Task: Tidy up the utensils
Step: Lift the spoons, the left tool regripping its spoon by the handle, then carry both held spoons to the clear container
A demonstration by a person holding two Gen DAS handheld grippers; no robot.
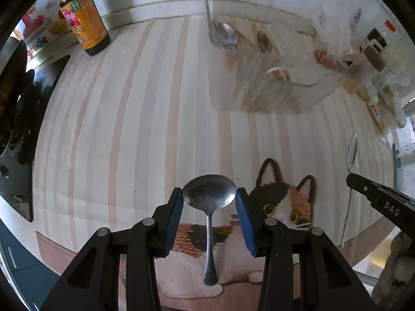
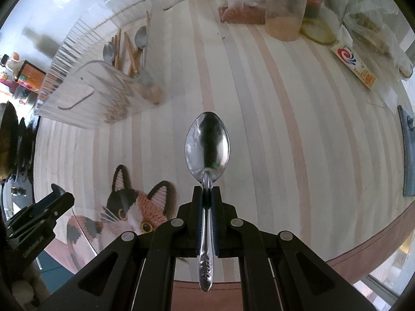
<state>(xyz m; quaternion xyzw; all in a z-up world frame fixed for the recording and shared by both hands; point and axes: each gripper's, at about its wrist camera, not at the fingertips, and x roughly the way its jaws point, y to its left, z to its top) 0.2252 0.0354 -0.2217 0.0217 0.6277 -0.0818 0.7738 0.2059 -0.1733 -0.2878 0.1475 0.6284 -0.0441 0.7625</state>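
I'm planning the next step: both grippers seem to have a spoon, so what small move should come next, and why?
Probably carry the right gripper, shut on its oval spoon, toward the clear holder, which already holds spoons and chopsticks. The left gripper only pinches its round spoon by the bowl edges, a looser-looking hold, so it should wait.

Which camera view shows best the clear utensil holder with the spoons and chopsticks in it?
The right wrist view. There the clear utensil holder stands sharp, with its ribbed wall, two spoons and wooden chopsticks plain. In the left wrist view it is blurred and pale; only two spoon bowls show clearly.
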